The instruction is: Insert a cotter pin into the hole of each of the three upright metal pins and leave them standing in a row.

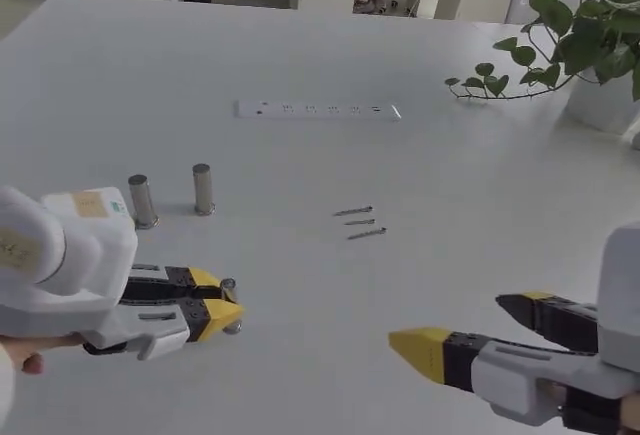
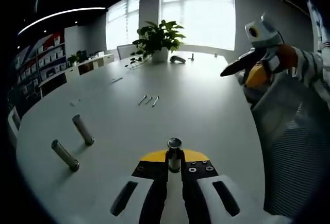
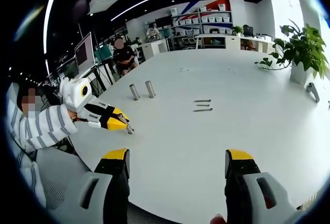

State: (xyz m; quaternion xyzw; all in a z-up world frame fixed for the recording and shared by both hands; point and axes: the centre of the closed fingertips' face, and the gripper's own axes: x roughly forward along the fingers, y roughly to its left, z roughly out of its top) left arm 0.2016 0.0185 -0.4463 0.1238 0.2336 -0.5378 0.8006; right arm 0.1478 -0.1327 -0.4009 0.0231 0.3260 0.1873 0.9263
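Note:
Two grey metal pins (image 1: 142,200) (image 1: 203,188) stand upright side by side at the left of the white table (image 1: 420,175). My left gripper (image 1: 225,307) is shut on a third metal pin (image 1: 228,284), held upright near the table's front left, close to the tabletop; the same pin (image 2: 174,152) sits between the yellow-tipped jaws. Three cotter pins (image 1: 360,222) lie in a short stack at the table's middle, right of the standing pins. My right gripper (image 1: 460,325) hovers open at the front right with nothing between its fingers, its jaws wide apart (image 3: 177,157).
A white power strip (image 1: 318,109) lies across the middle back of the table. A potted plant (image 1: 590,25) stands at the back right corner. Bare tabletop lies between the cotter pins and both grippers.

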